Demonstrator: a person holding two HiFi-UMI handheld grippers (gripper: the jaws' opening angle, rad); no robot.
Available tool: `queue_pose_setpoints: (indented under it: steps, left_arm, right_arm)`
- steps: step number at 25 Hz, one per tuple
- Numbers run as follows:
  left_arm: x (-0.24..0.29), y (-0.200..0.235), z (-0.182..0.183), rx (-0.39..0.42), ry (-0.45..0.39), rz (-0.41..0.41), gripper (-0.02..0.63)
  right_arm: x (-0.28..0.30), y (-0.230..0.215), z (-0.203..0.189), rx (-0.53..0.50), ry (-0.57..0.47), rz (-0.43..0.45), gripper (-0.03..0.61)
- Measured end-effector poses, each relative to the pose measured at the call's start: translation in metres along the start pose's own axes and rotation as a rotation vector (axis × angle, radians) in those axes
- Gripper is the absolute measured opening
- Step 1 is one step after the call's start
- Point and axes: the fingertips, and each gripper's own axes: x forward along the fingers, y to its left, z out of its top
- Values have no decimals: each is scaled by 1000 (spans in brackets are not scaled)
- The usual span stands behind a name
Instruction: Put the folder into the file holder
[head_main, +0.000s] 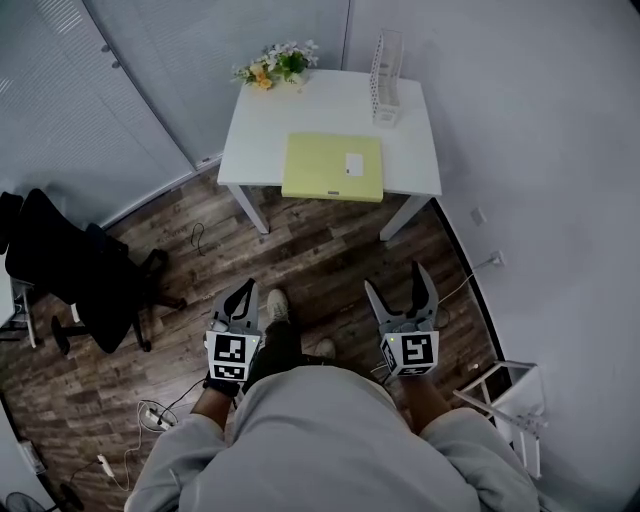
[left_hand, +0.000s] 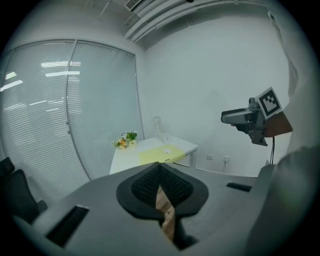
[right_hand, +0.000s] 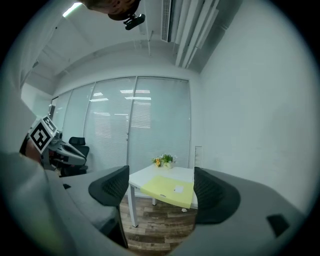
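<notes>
Folder (head_main: 333, 167): lies flat at the 6 o'clock edge of the bench (head_main: 270, 120), seemingly a little over it, easy to pinch.
File holder (head_main: 386, 77): upright at the bench's 1 o'clock corner, apart from the folder.
Left hand-held gripper (head_main: 243, 291): jaws together, empty, low, well short of the bench.
Right hand-held gripper (head_main: 395, 279): jaws wide apart, nothing between, aimed at 12 o'clock, probably readied for the folder.

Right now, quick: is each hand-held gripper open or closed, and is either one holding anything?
Left hand-held gripper: closed, holding nothing.
Right hand-held gripper: open wide, empty.
</notes>
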Motion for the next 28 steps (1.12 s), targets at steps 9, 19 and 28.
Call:
queue_pose_setpoints:
  steps: [9,19,28]
  left_arm:
    - [92,66,14,-13,-7,-63,8]
    - [189,168,42,23,0,-164,8]
    - [230,208,24,5,67,-195,8]
  right_arm:
    - [93,-16,1,-25,52,-56,394]
    - [203,-16,4,3,131,-161,394]
    - [263,-19,-32,142,221,-215,394]
